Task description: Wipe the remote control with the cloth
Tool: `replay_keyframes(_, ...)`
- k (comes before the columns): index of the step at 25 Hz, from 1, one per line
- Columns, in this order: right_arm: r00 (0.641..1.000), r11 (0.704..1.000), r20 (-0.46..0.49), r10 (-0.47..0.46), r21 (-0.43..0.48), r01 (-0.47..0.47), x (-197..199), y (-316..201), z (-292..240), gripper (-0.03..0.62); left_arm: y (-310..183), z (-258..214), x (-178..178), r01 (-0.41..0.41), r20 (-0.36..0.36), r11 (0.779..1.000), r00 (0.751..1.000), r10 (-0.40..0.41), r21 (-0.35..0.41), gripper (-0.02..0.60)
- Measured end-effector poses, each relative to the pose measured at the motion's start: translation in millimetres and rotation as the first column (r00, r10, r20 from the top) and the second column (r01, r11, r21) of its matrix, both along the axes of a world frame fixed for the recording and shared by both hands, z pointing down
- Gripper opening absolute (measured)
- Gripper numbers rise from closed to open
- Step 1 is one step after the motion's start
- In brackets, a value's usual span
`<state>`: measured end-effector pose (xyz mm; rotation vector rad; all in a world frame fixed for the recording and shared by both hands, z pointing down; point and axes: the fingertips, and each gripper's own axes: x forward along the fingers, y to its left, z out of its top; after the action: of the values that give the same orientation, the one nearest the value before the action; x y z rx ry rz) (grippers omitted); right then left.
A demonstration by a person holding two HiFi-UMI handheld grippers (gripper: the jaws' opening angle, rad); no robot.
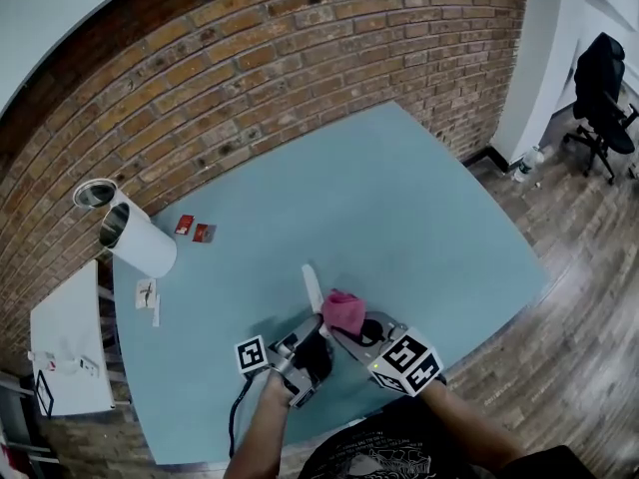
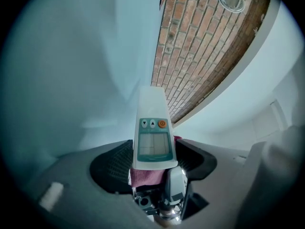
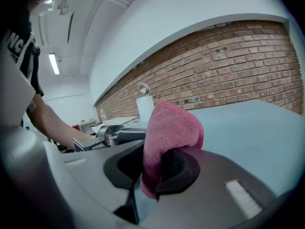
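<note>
The left gripper [image 2: 153,162] has its 2 jaws closed on the lower end of the remote control [image 2: 152,132], 1 pad on each long side; the remote points away from the gripper, display and 3 buttons facing the camera. The right gripper [image 3: 152,168] pinches a fold of the pink cloth [image 3: 169,128] between its pads, and the bunched fabric rises above the jaws. In the head view the 2 grippers meet nose to nose over the near part of the blue table [image 1: 419,218], with the cloth just beside the remote's held end. The left gripper view shows pink fabric directly behind that end, which is hidden in the head view, but not whether the two touch. The right gripper view does not show the remote's face at all. Open room: the table top ahead and to the right of the grippers is bare up to its edges, and the near edge lies just below the hands. A white roll [image 1: 137,236] and 2 small red items [image 1: 193,230] sit at the far left, near the brick wall [image 1: 300,58] and well apart from the work. Only the head view shows the wooden floor [image 1: 579,297] and a black chair [image 1: 602,88] beyond the table's right edge.
</note>
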<state>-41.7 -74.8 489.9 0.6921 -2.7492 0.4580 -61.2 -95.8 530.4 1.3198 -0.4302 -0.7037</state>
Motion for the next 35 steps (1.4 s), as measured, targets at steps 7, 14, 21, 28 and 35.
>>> replay_keyframes(7, 1.0, 0.999, -0.024, 0.016, 0.034, -0.015, -1.6, 8.1, -5.4, 0.065, -7.7, 0.0, -2.3, 0.069, 0.025, 0.998, 0.997, -0.069, -0.009, 0.282)
replay_keyframes(14, 0.998, 0.998, -0.06, -0.013, 0.06, 0.016, -12.8, 22.8, -3.7, 0.066, -6.0, 5.0, -5.8, 0.066, 0.073, 0.997, 0.995, -0.064, -0.034, 0.282)
replay_keyframes(21, 0.995, 0.995, 0.009, 0.098, -0.019, -0.098, 10.5, 10.0, 0.3, 0.066, 7.1, 14.9, -16.8, -0.057, 0.213, 0.997, 0.975, 0.069, -0.059, 0.281)
replay_keyframes(28, 0.989, 0.986, 0.023, 0.145, -0.086, -0.143, 17.8, 3.3, 10.1, 0.066, 18.9, 22.5, -43.4, -0.278, 0.462, 0.959, 0.845, 0.268, -0.049, 0.281)
replay_keyframes(35, 0.992, 0.987, 0.021, 0.125, -0.105, -0.122, 10.4, 2.2, 13.4, 0.066, 33.7, 36.3, -66.1, -0.579, 0.732, 0.806, 0.497, 0.466, -0.121, 0.282)
